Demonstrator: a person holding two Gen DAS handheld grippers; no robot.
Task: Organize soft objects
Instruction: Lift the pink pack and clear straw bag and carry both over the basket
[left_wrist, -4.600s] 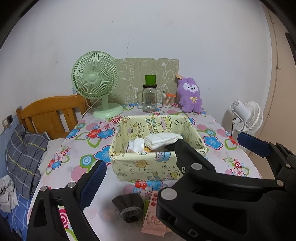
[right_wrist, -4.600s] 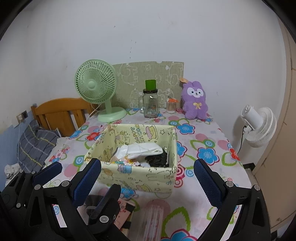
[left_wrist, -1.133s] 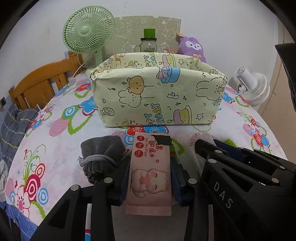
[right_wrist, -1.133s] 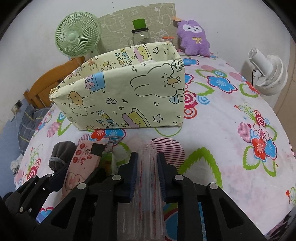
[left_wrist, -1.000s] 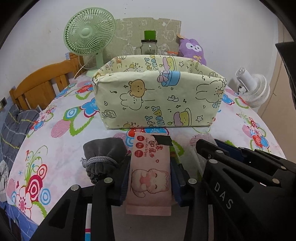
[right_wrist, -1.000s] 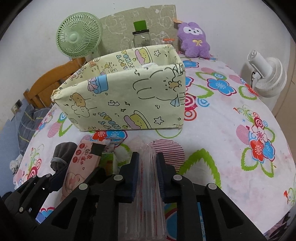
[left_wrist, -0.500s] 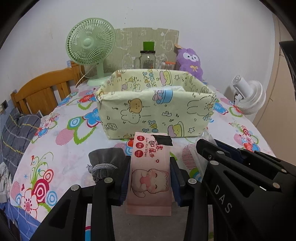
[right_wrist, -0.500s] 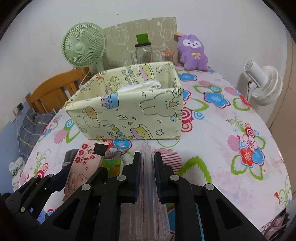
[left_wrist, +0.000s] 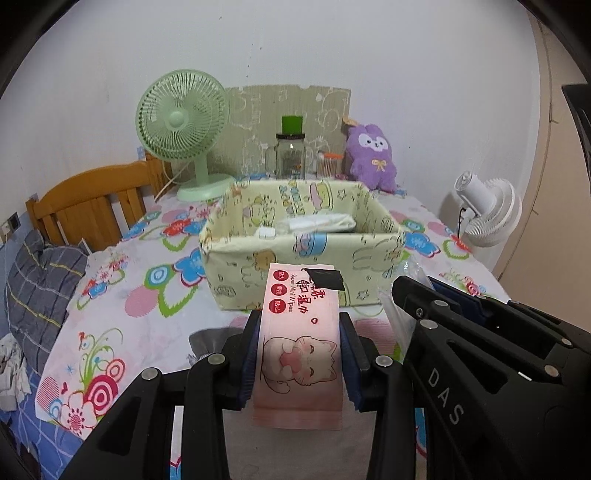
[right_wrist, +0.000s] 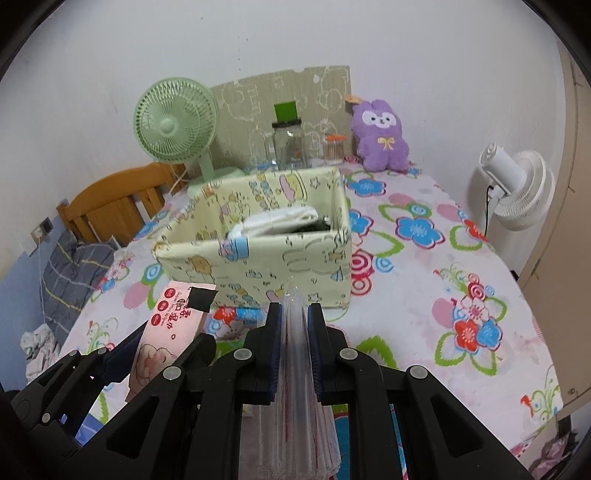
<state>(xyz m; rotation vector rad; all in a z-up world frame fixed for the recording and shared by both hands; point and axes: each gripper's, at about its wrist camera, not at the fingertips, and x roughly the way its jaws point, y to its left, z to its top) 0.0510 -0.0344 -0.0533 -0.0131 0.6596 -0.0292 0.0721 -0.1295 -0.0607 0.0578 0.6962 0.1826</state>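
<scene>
Each camera rides just behind its own tongs and looks forward and downward along them over the desk (left_wrist: 122, 295). The left view sits close behind the left tongs (left_wrist: 299, 354), with the fabric box (left_wrist: 295, 258) straight beyond them. The right view looks past the right tongs (right_wrist: 293, 332) from the box's right, with the left tongs at its lower left. Both share the box, the green fan (left_wrist: 181, 122) and the purple plush (right_wrist: 380, 136) far beyond.
</scene>
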